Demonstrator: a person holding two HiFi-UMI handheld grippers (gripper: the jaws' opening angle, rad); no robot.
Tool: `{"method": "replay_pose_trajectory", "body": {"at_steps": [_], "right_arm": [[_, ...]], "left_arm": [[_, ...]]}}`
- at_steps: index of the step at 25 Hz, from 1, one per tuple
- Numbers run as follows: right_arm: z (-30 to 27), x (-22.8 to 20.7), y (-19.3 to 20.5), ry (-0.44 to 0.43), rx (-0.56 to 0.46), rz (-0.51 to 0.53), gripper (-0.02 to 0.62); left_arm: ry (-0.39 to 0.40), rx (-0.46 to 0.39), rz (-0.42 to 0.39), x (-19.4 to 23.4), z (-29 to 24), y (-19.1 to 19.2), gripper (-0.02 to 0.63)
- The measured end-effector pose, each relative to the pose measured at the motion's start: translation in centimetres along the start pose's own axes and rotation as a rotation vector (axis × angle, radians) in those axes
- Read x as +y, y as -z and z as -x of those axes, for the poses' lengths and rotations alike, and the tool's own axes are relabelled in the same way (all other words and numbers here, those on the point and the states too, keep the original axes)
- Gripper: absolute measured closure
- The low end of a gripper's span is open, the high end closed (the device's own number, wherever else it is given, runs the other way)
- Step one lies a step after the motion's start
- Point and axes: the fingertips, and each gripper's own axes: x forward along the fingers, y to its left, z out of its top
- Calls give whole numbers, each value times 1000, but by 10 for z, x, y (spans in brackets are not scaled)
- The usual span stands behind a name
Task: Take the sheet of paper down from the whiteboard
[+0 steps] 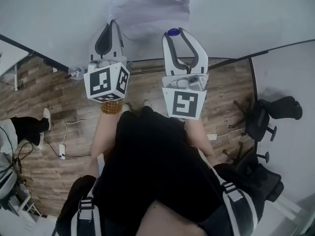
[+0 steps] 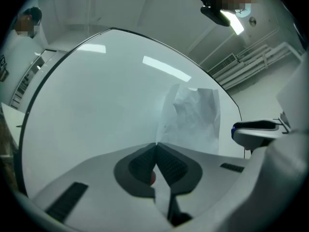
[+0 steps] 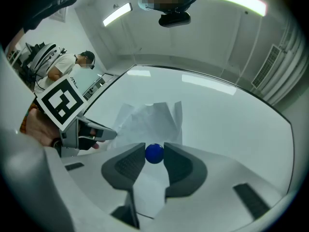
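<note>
Dark clothing (image 1: 147, 171) of the person is seen lowest in the head view, beneath both grippers held at the whiteboard (image 2: 96, 95). The crumpled sheet of paper (image 2: 193, 117) lies against the board. Its near edge is pinched by the left gripper (image 2: 156, 146), and a small blue ball (image 3: 154, 153) is clamped by the right gripper (image 1: 175, 36).

A wood-plank floor (image 1: 59, 107) fills the lower half of the head view, with a black office chair (image 1: 268, 114) at right and a white power strip (image 1: 62, 151) at lower left. White walls rise to a ceiling with a strip light (image 3: 117, 13) at the right gripper view's upper left.
</note>
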Motion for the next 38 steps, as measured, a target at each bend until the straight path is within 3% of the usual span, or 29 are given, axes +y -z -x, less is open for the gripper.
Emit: {"method": "replay_pose_trajectory", "body": {"at_steps": [11,30,38], "right_arm": [[2,25,-6,-46,-32,-79,477],[17,104,19,-249,-1,-78,477],[19,119,41,-250,39,-281,477]], "left_arm": [[-41,52,-50,15,44,9,595],[-133,154,-144,50,120,41,595],[-125,177,-228,44,129,48,595]]}}
